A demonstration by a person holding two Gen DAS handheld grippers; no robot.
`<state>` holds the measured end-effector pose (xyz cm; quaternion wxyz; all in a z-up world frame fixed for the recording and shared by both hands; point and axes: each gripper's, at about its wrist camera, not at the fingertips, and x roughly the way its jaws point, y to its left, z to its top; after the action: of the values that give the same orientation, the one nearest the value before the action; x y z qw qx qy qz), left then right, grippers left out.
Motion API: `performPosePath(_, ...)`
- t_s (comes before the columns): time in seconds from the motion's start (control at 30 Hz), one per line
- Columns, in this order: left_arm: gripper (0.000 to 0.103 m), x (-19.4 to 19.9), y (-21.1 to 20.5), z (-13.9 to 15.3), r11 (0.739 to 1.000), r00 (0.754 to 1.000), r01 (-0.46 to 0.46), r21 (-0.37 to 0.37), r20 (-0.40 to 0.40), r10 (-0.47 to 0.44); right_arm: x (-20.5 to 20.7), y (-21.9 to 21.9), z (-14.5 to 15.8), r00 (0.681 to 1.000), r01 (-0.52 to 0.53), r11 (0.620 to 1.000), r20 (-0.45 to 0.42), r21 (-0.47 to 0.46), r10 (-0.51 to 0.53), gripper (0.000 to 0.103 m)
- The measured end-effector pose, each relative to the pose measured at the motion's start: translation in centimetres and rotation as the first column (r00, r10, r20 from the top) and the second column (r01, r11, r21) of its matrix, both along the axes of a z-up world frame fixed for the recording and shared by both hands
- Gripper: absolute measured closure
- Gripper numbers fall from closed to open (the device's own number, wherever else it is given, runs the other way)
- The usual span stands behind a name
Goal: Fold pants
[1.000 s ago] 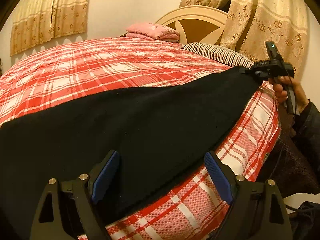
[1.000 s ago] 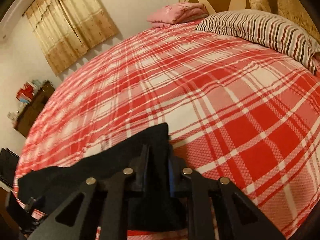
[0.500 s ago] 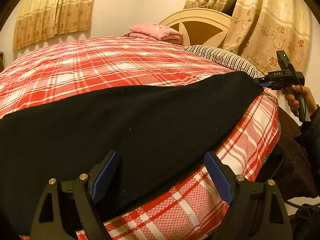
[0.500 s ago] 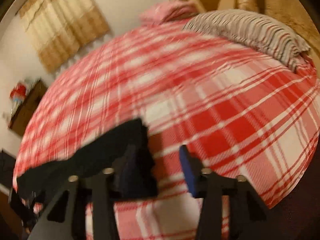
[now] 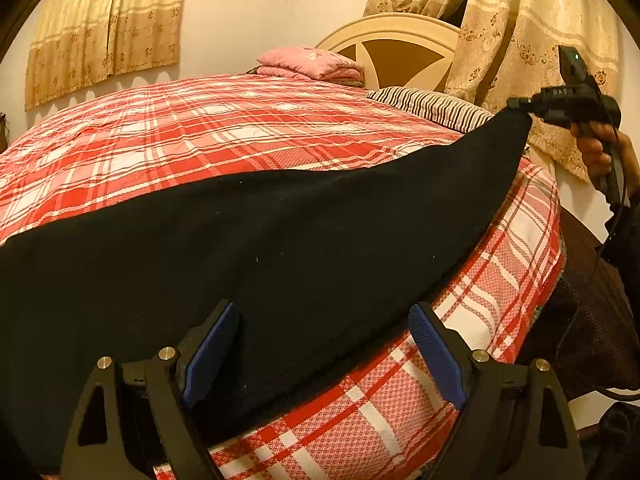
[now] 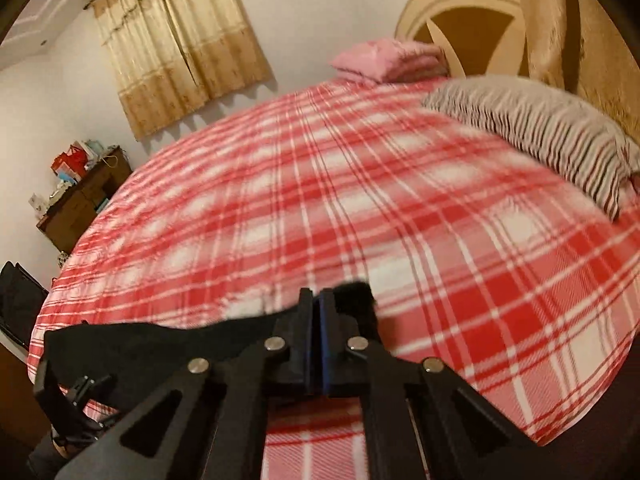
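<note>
Black pants (image 5: 280,248) lie stretched along the near edge of a red plaid bed (image 5: 240,128). My left gripper (image 5: 320,340) is open, its blue pads either side of the pants' near end, not gripping. My right gripper (image 6: 318,320) is shut on the far end of the pants (image 6: 160,340) and lifts that corner off the bed. In the left wrist view the right gripper (image 5: 520,106) shows at the raised tip of the cloth, held by a hand.
A striped pillow (image 6: 540,132) and a folded pink blanket (image 6: 388,60) lie by the headboard (image 5: 392,52). A dark cabinet (image 6: 84,200) with clutter stands by the far wall. Curtains (image 5: 540,40) hang at the right. The bed's edge drops off near me.
My right gripper opened half a second ago, then shut again on the pants' end and raised it. The left gripper stayed open and nearly still.
</note>
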<state>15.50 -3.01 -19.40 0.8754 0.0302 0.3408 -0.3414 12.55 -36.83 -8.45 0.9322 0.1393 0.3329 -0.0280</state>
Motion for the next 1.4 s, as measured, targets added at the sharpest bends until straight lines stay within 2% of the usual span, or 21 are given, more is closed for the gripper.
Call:
performPosePath(0.27, 0.015, 0.0, 0.0, -0.1, 1.0, 1.0, -0.003, -0.004, 0.002, 0.003, 1.8, 1.0, 2.3, 0.998, -0.018, 0.999, 0.062, -0.038, 0.02, 0.098)
performPosePath(0.47, 0.015, -0.1, -0.1, -0.1, 1.0, 1.0, -0.007, -0.004, 0.007, 0.007, 2.5, 2.0, 4.3, 0.986, -0.081, 0.994, 0.142, -0.068, 0.09, 0.098)
performPosePath(0.6, 0.015, -0.2, 0.0, -0.2, 1.0, 1.0, -0.01, -0.012, 0.01, 0.01, 2.6, 1.7, 2.3, 0.991, -0.069, 0.991, 0.105, -0.118, 0.082, 0.098)
performPosePath(0.73, 0.013, -0.3, -0.3, -0.2, 1.0, 1.0, -0.01, -0.005, 0.016, 0.01, 2.8, -1.3, -1.4, 1.0, -0.022, 0.999, 0.022, -0.04, 0.023, 0.098)
performPosePath(0.8, 0.012, -0.3, -0.5, -0.2, 1.0, 1.0, -0.012, 0.001, 0.021, 0.012, 3.3, -2.1, -1.3, 1.0, -0.01, 1.0, 0.009, -0.008, 0.01, 0.098)
performPosePath(0.9, 0.012, -0.3, -0.5, -0.2, 1.0, 1.0, -0.014, 0.005, 0.022, 0.014, 4.5, -0.5, 1.3, 0.998, -0.046, 0.998, 0.046, -0.042, 0.048, 0.098)
performPosePath(1.03, 0.012, -0.3, -0.4, -0.2, 1.0, 1.0, -0.017, -0.004, 0.02, 0.017, 4.5, 3.1, 5.6, 0.973, -0.132, 0.985, 0.173, -0.108, 0.15, 0.099)
performPosePath(1.1, 0.012, -0.3, -0.3, -0.3, 1.0, 1.0, -0.016, -0.014, 0.019, 0.017, 3.9, 3.9, 5.7, 0.966, -0.139, 0.981, 0.198, -0.137, 0.165, 0.099)
performPosePath(1.17, 0.012, -0.4, -0.1, -0.3, 1.0, 1.0, -0.013, -0.023, 0.018, 0.014, 3.5, 3.4, 4.0, 0.972, -0.123, 0.981, 0.183, -0.151, 0.15, 0.099)
performPosePath(1.23, 0.012, -0.5, -0.1, -0.4, 1.0, 1.0, -0.011, -0.029, 0.02, 0.011, 3.2, 1.6, 1.1, 0.988, -0.075, 0.985, 0.12, -0.154, 0.094, 0.098)
performPosePath(1.33, 0.012, -0.5, -0.1, -0.4, 0.999, 1.0, -0.013, -0.029, 0.021, 0.014, 2.1, -2.5, -4.3, 0.999, -0.047, 0.998, -0.015, -0.044, 0.046, 0.095)
performPosePath(1.4, 0.012, -0.6, -0.2, -0.1, 1.0, 1.0, -0.011, -0.022, 0.019, 0.011, 0.9, -4.1, -6.0, 0.999, -0.028, 1.0, -0.042, 0.003, 0.028, 0.094)
